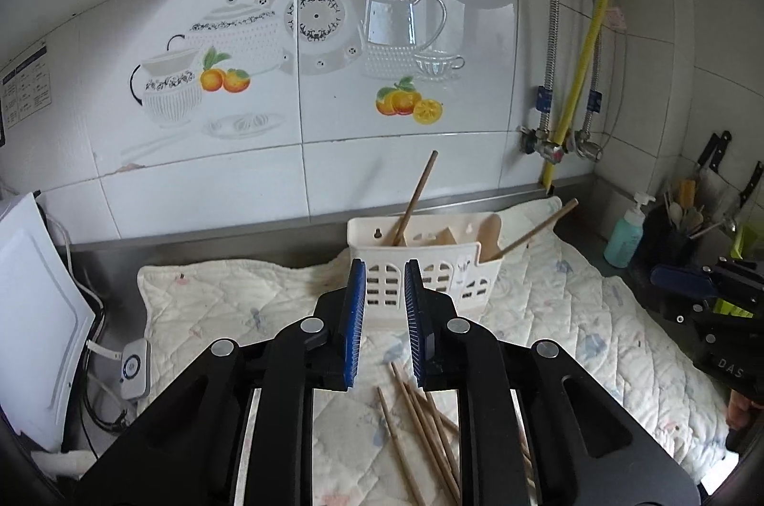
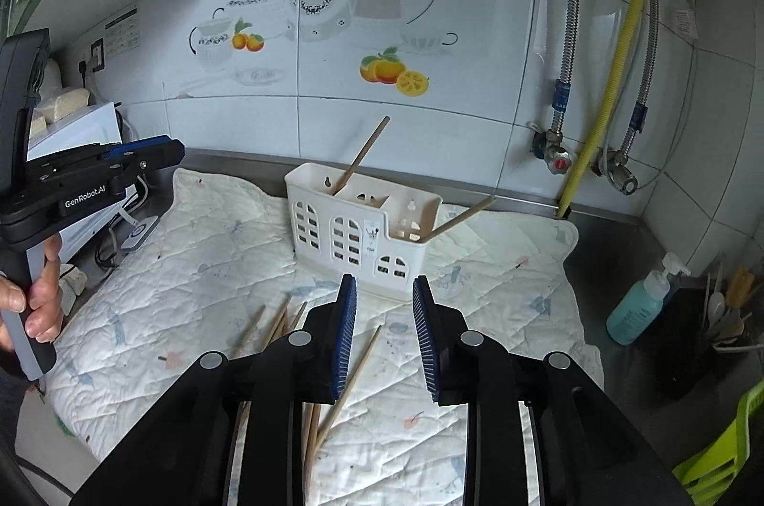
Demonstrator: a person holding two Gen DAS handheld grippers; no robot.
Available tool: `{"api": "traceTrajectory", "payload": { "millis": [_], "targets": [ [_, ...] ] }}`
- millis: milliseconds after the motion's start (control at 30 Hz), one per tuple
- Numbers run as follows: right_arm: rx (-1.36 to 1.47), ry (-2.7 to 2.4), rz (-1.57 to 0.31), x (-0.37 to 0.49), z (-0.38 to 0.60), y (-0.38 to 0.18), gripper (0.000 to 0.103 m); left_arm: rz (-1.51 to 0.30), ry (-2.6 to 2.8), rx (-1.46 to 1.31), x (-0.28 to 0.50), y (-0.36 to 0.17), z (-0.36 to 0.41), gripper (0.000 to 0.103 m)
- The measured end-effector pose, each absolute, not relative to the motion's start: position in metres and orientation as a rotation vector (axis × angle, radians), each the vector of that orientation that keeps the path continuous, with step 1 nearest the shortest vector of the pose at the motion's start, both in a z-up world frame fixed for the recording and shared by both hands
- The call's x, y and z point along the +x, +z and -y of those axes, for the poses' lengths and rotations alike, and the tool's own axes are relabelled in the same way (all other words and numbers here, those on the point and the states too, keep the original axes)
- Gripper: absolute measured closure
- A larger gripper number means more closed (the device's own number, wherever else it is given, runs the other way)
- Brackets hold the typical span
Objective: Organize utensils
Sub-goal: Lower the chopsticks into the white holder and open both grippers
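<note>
Left claw (image 1: 385, 267) above loose chopsticks (image 1: 420, 425)

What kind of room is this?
Most likely a home kitchen: a tiled wall with teapot pictures, a white utensil caddy holding chopsticks on a steel counter, and knives hanging by a soap pump bottle.

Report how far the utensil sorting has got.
Done: two chopsticks stand in the white caddy, one in the back compartment and one leaning out right. In hand: nothing; the left gripper and right gripper are both open and empty. Left: the loose chopsticks lying on the quilted cloth.
</note>
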State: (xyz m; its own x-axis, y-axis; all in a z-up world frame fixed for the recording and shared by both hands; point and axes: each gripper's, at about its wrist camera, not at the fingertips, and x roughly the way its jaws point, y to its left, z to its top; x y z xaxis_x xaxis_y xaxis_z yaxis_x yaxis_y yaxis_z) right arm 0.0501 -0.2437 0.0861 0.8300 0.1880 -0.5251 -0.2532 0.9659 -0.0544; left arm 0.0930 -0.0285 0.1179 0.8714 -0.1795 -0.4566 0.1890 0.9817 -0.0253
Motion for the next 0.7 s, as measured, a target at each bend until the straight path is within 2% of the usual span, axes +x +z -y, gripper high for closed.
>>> {"api": "traceTrajectory", "payload": {
  "millis": [300, 700],
  "targets": [
    [-0.009, 0.247, -0.607, 0.008, 0.249, 0.023, 0.078, -0.501, -0.167, -0.001, 0.038, 0.08, 0.017, 0.083],
    [0.043, 0.252, -0.703, 0.001, 0.246, -0.033, 0.078, -0.665, -0.195, -0.001, 0.014, 0.011, 0.021, 0.082]
  ]
}}
